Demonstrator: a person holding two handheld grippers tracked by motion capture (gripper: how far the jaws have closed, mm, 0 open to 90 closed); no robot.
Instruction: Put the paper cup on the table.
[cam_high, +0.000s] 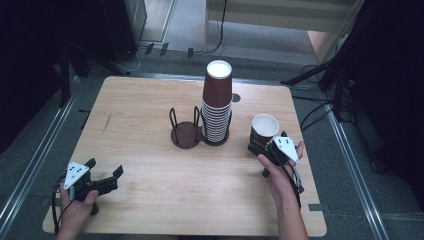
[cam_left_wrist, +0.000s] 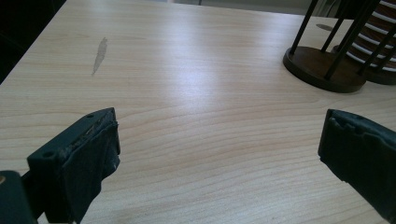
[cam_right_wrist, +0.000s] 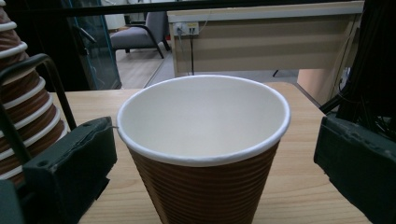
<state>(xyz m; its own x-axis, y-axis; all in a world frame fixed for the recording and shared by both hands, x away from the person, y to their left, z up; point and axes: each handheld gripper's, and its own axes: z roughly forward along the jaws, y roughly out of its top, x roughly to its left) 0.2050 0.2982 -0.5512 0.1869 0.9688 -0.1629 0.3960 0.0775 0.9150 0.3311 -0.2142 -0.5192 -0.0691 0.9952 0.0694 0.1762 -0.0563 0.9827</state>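
A single brown ribbed paper cup (cam_high: 264, 126) with a white inside stands upright on the right part of the wooden table (cam_high: 145, 105). My right gripper (cam_high: 268, 143) is open around its lower half; in the right gripper view the cup (cam_right_wrist: 205, 140) sits between the jaws, with the left jaw close to the rim and the right jaw apart from it. My left gripper (cam_high: 105, 168) rests open near the table's front left corner. Nothing lies between its jaws in the left gripper view, where the left gripper (cam_left_wrist: 217, 140) faces bare wood.
A tall stack of upturned brown cups (cam_high: 217, 105) stands at the table's middle on one dark round base, beside an empty wire cup holder (cam_high: 185, 131). The holder (cam_left_wrist: 324, 65) is ahead and right of the left gripper. The stack (cam_right_wrist: 23, 107) is left of the right gripper.
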